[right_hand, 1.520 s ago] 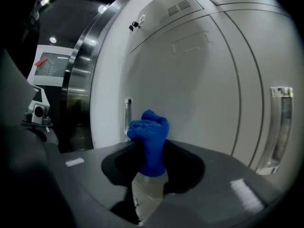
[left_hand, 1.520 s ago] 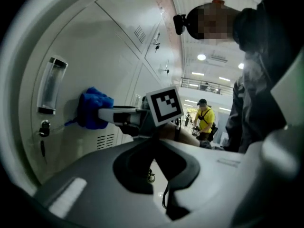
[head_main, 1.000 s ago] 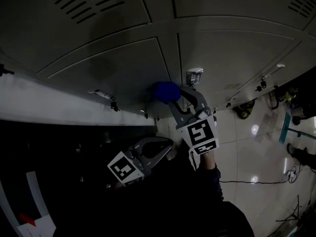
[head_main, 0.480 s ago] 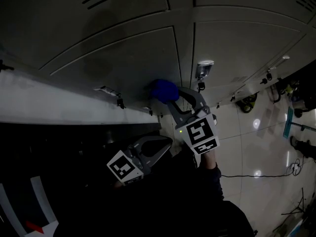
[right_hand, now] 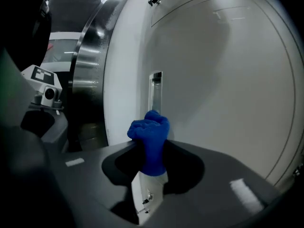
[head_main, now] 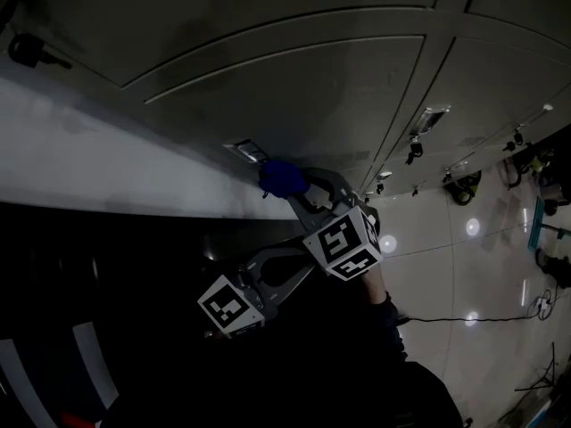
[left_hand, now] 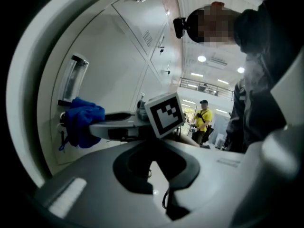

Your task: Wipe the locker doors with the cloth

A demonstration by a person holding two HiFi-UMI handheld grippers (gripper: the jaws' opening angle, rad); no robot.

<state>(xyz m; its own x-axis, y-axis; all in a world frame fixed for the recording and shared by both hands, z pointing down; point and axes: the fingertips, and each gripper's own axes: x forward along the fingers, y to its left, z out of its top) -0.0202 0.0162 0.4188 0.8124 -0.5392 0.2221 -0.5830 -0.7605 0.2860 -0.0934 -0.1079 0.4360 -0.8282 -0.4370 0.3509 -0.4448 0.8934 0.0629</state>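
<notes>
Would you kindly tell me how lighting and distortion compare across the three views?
Head view: underexposed, the locker doors murky, glare spots on the floor. Left gripper view: bright, strong fisheye curving, dark rim. Right gripper view: evenly lit, blue cloth sharp, corners vignetted.

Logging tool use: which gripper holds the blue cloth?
The right gripper, shut on the blue cloth; the left gripper has nothing between its jaws.

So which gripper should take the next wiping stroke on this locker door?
Right. The right gripper is shut on the blue cloth, and the cloth appears to be up against the locker door. The left gripper holds nothing and sits lower, back from the door.
</notes>
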